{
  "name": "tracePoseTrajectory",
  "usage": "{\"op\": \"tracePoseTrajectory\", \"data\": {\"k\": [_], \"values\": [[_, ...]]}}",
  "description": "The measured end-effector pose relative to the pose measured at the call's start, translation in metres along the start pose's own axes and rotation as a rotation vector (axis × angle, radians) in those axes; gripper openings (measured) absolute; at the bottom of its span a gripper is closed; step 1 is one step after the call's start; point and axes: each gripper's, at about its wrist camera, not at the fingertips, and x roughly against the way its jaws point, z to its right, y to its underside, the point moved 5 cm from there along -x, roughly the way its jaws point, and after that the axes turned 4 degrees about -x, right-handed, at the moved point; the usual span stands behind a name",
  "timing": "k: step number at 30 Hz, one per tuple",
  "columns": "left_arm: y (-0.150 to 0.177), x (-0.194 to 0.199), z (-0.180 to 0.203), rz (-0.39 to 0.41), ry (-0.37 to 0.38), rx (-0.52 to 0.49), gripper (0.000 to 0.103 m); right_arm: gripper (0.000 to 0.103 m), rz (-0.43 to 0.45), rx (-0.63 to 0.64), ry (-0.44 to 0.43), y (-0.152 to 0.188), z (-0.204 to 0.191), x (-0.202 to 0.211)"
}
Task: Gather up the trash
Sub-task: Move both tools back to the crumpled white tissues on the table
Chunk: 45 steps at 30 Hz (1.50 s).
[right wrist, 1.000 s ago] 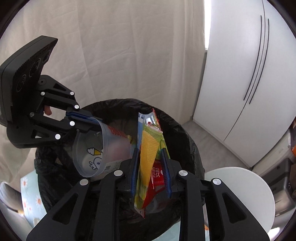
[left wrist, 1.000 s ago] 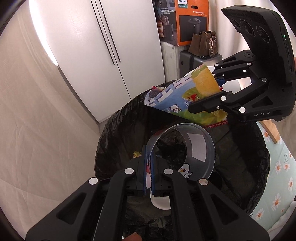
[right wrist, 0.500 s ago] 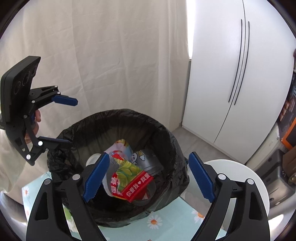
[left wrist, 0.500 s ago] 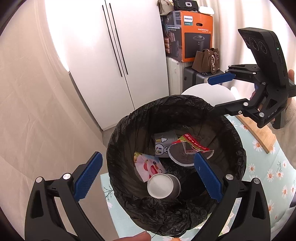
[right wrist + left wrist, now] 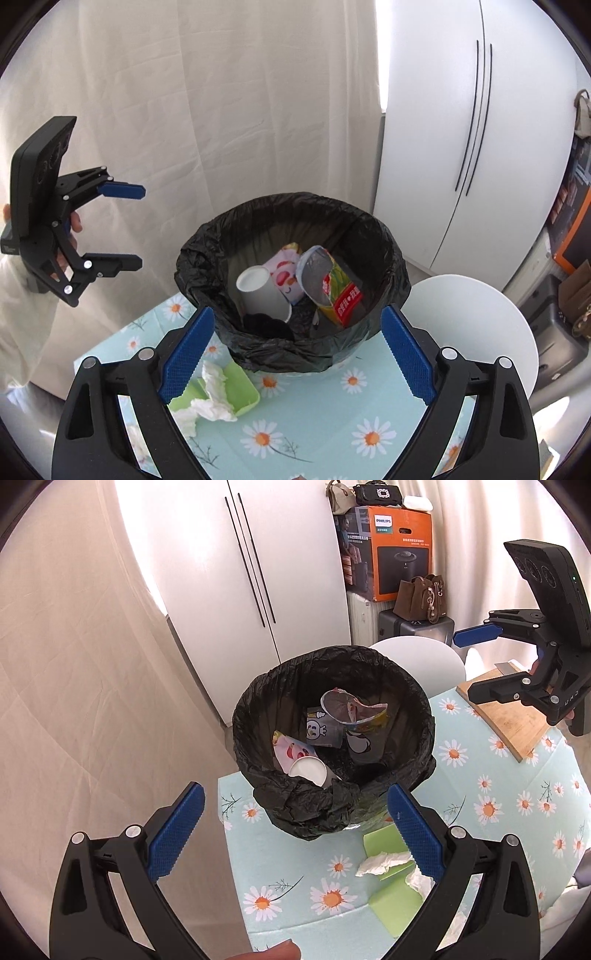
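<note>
Since a second ago both loads have left our hands: the clear printed cup (image 5: 320, 731) and the snack wrapper (image 5: 341, 291) now lie inside the bin (image 5: 332, 664), and both tools have drawn back and up from its rim since half a second ago.

Left to right, in the left wrist view. The left gripper (image 5: 291, 834) has its fingers spread wide, nothing between them, aimed over the near rim of the bin. The bin, lined with a black bag, stands at the far corner of the daisy-print tabletop (image 5: 491, 805); a white paper cup (image 5: 308, 770) lies on its side against the near wall, wrappers behind it. Right of the bin's foot, just beside the left gripper's right finger, sit crumpled white tissues (image 5: 384, 862) on and around a light-green tray (image 5: 395, 901). Farther right a wooden board (image 5: 506, 720) lies on the tabletop, and above it the right gripper (image 5: 476, 664) hangs with fingers wide apart, empty.

Judgement: the tissues are the remaining trash. They lie low and near, below and to the right of the left fingers; in the right wrist view they sit under the left finger (image 5: 186, 354). The heap runs roughly toward the bin. Both tools look close; the left seems marginally nearer, though we cannot tell for certain.
</note>
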Motion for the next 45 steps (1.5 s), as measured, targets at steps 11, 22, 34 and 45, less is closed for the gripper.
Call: {"op": "tracePoseTrajectory", "data": {"k": [11, 22, 34, 45], "values": [[0.059, 0.029, 0.029, -0.059, 0.035, 0.03, 0.097, 0.088, -0.073, -0.038, 0.001, 0.053, -0.038, 0.02], [0.114, 0.036, 0.062, -0.143, 0.068, 0.049, 0.097, 0.089, -0.143, -0.053, 0.001, 0.099, -0.067, 0.014], [0.172, 0.024, 0.1, -0.233, 0.136, 0.086, 0.097, 0.088, -0.29, -0.084, -0.034, 0.146, -0.099, -0.04], [0.203, 0.003, 0.144, -0.294, 0.229, 0.042, 0.097, 0.087, -0.388, -0.206, -0.051, 0.163, -0.106, -0.086]]}}
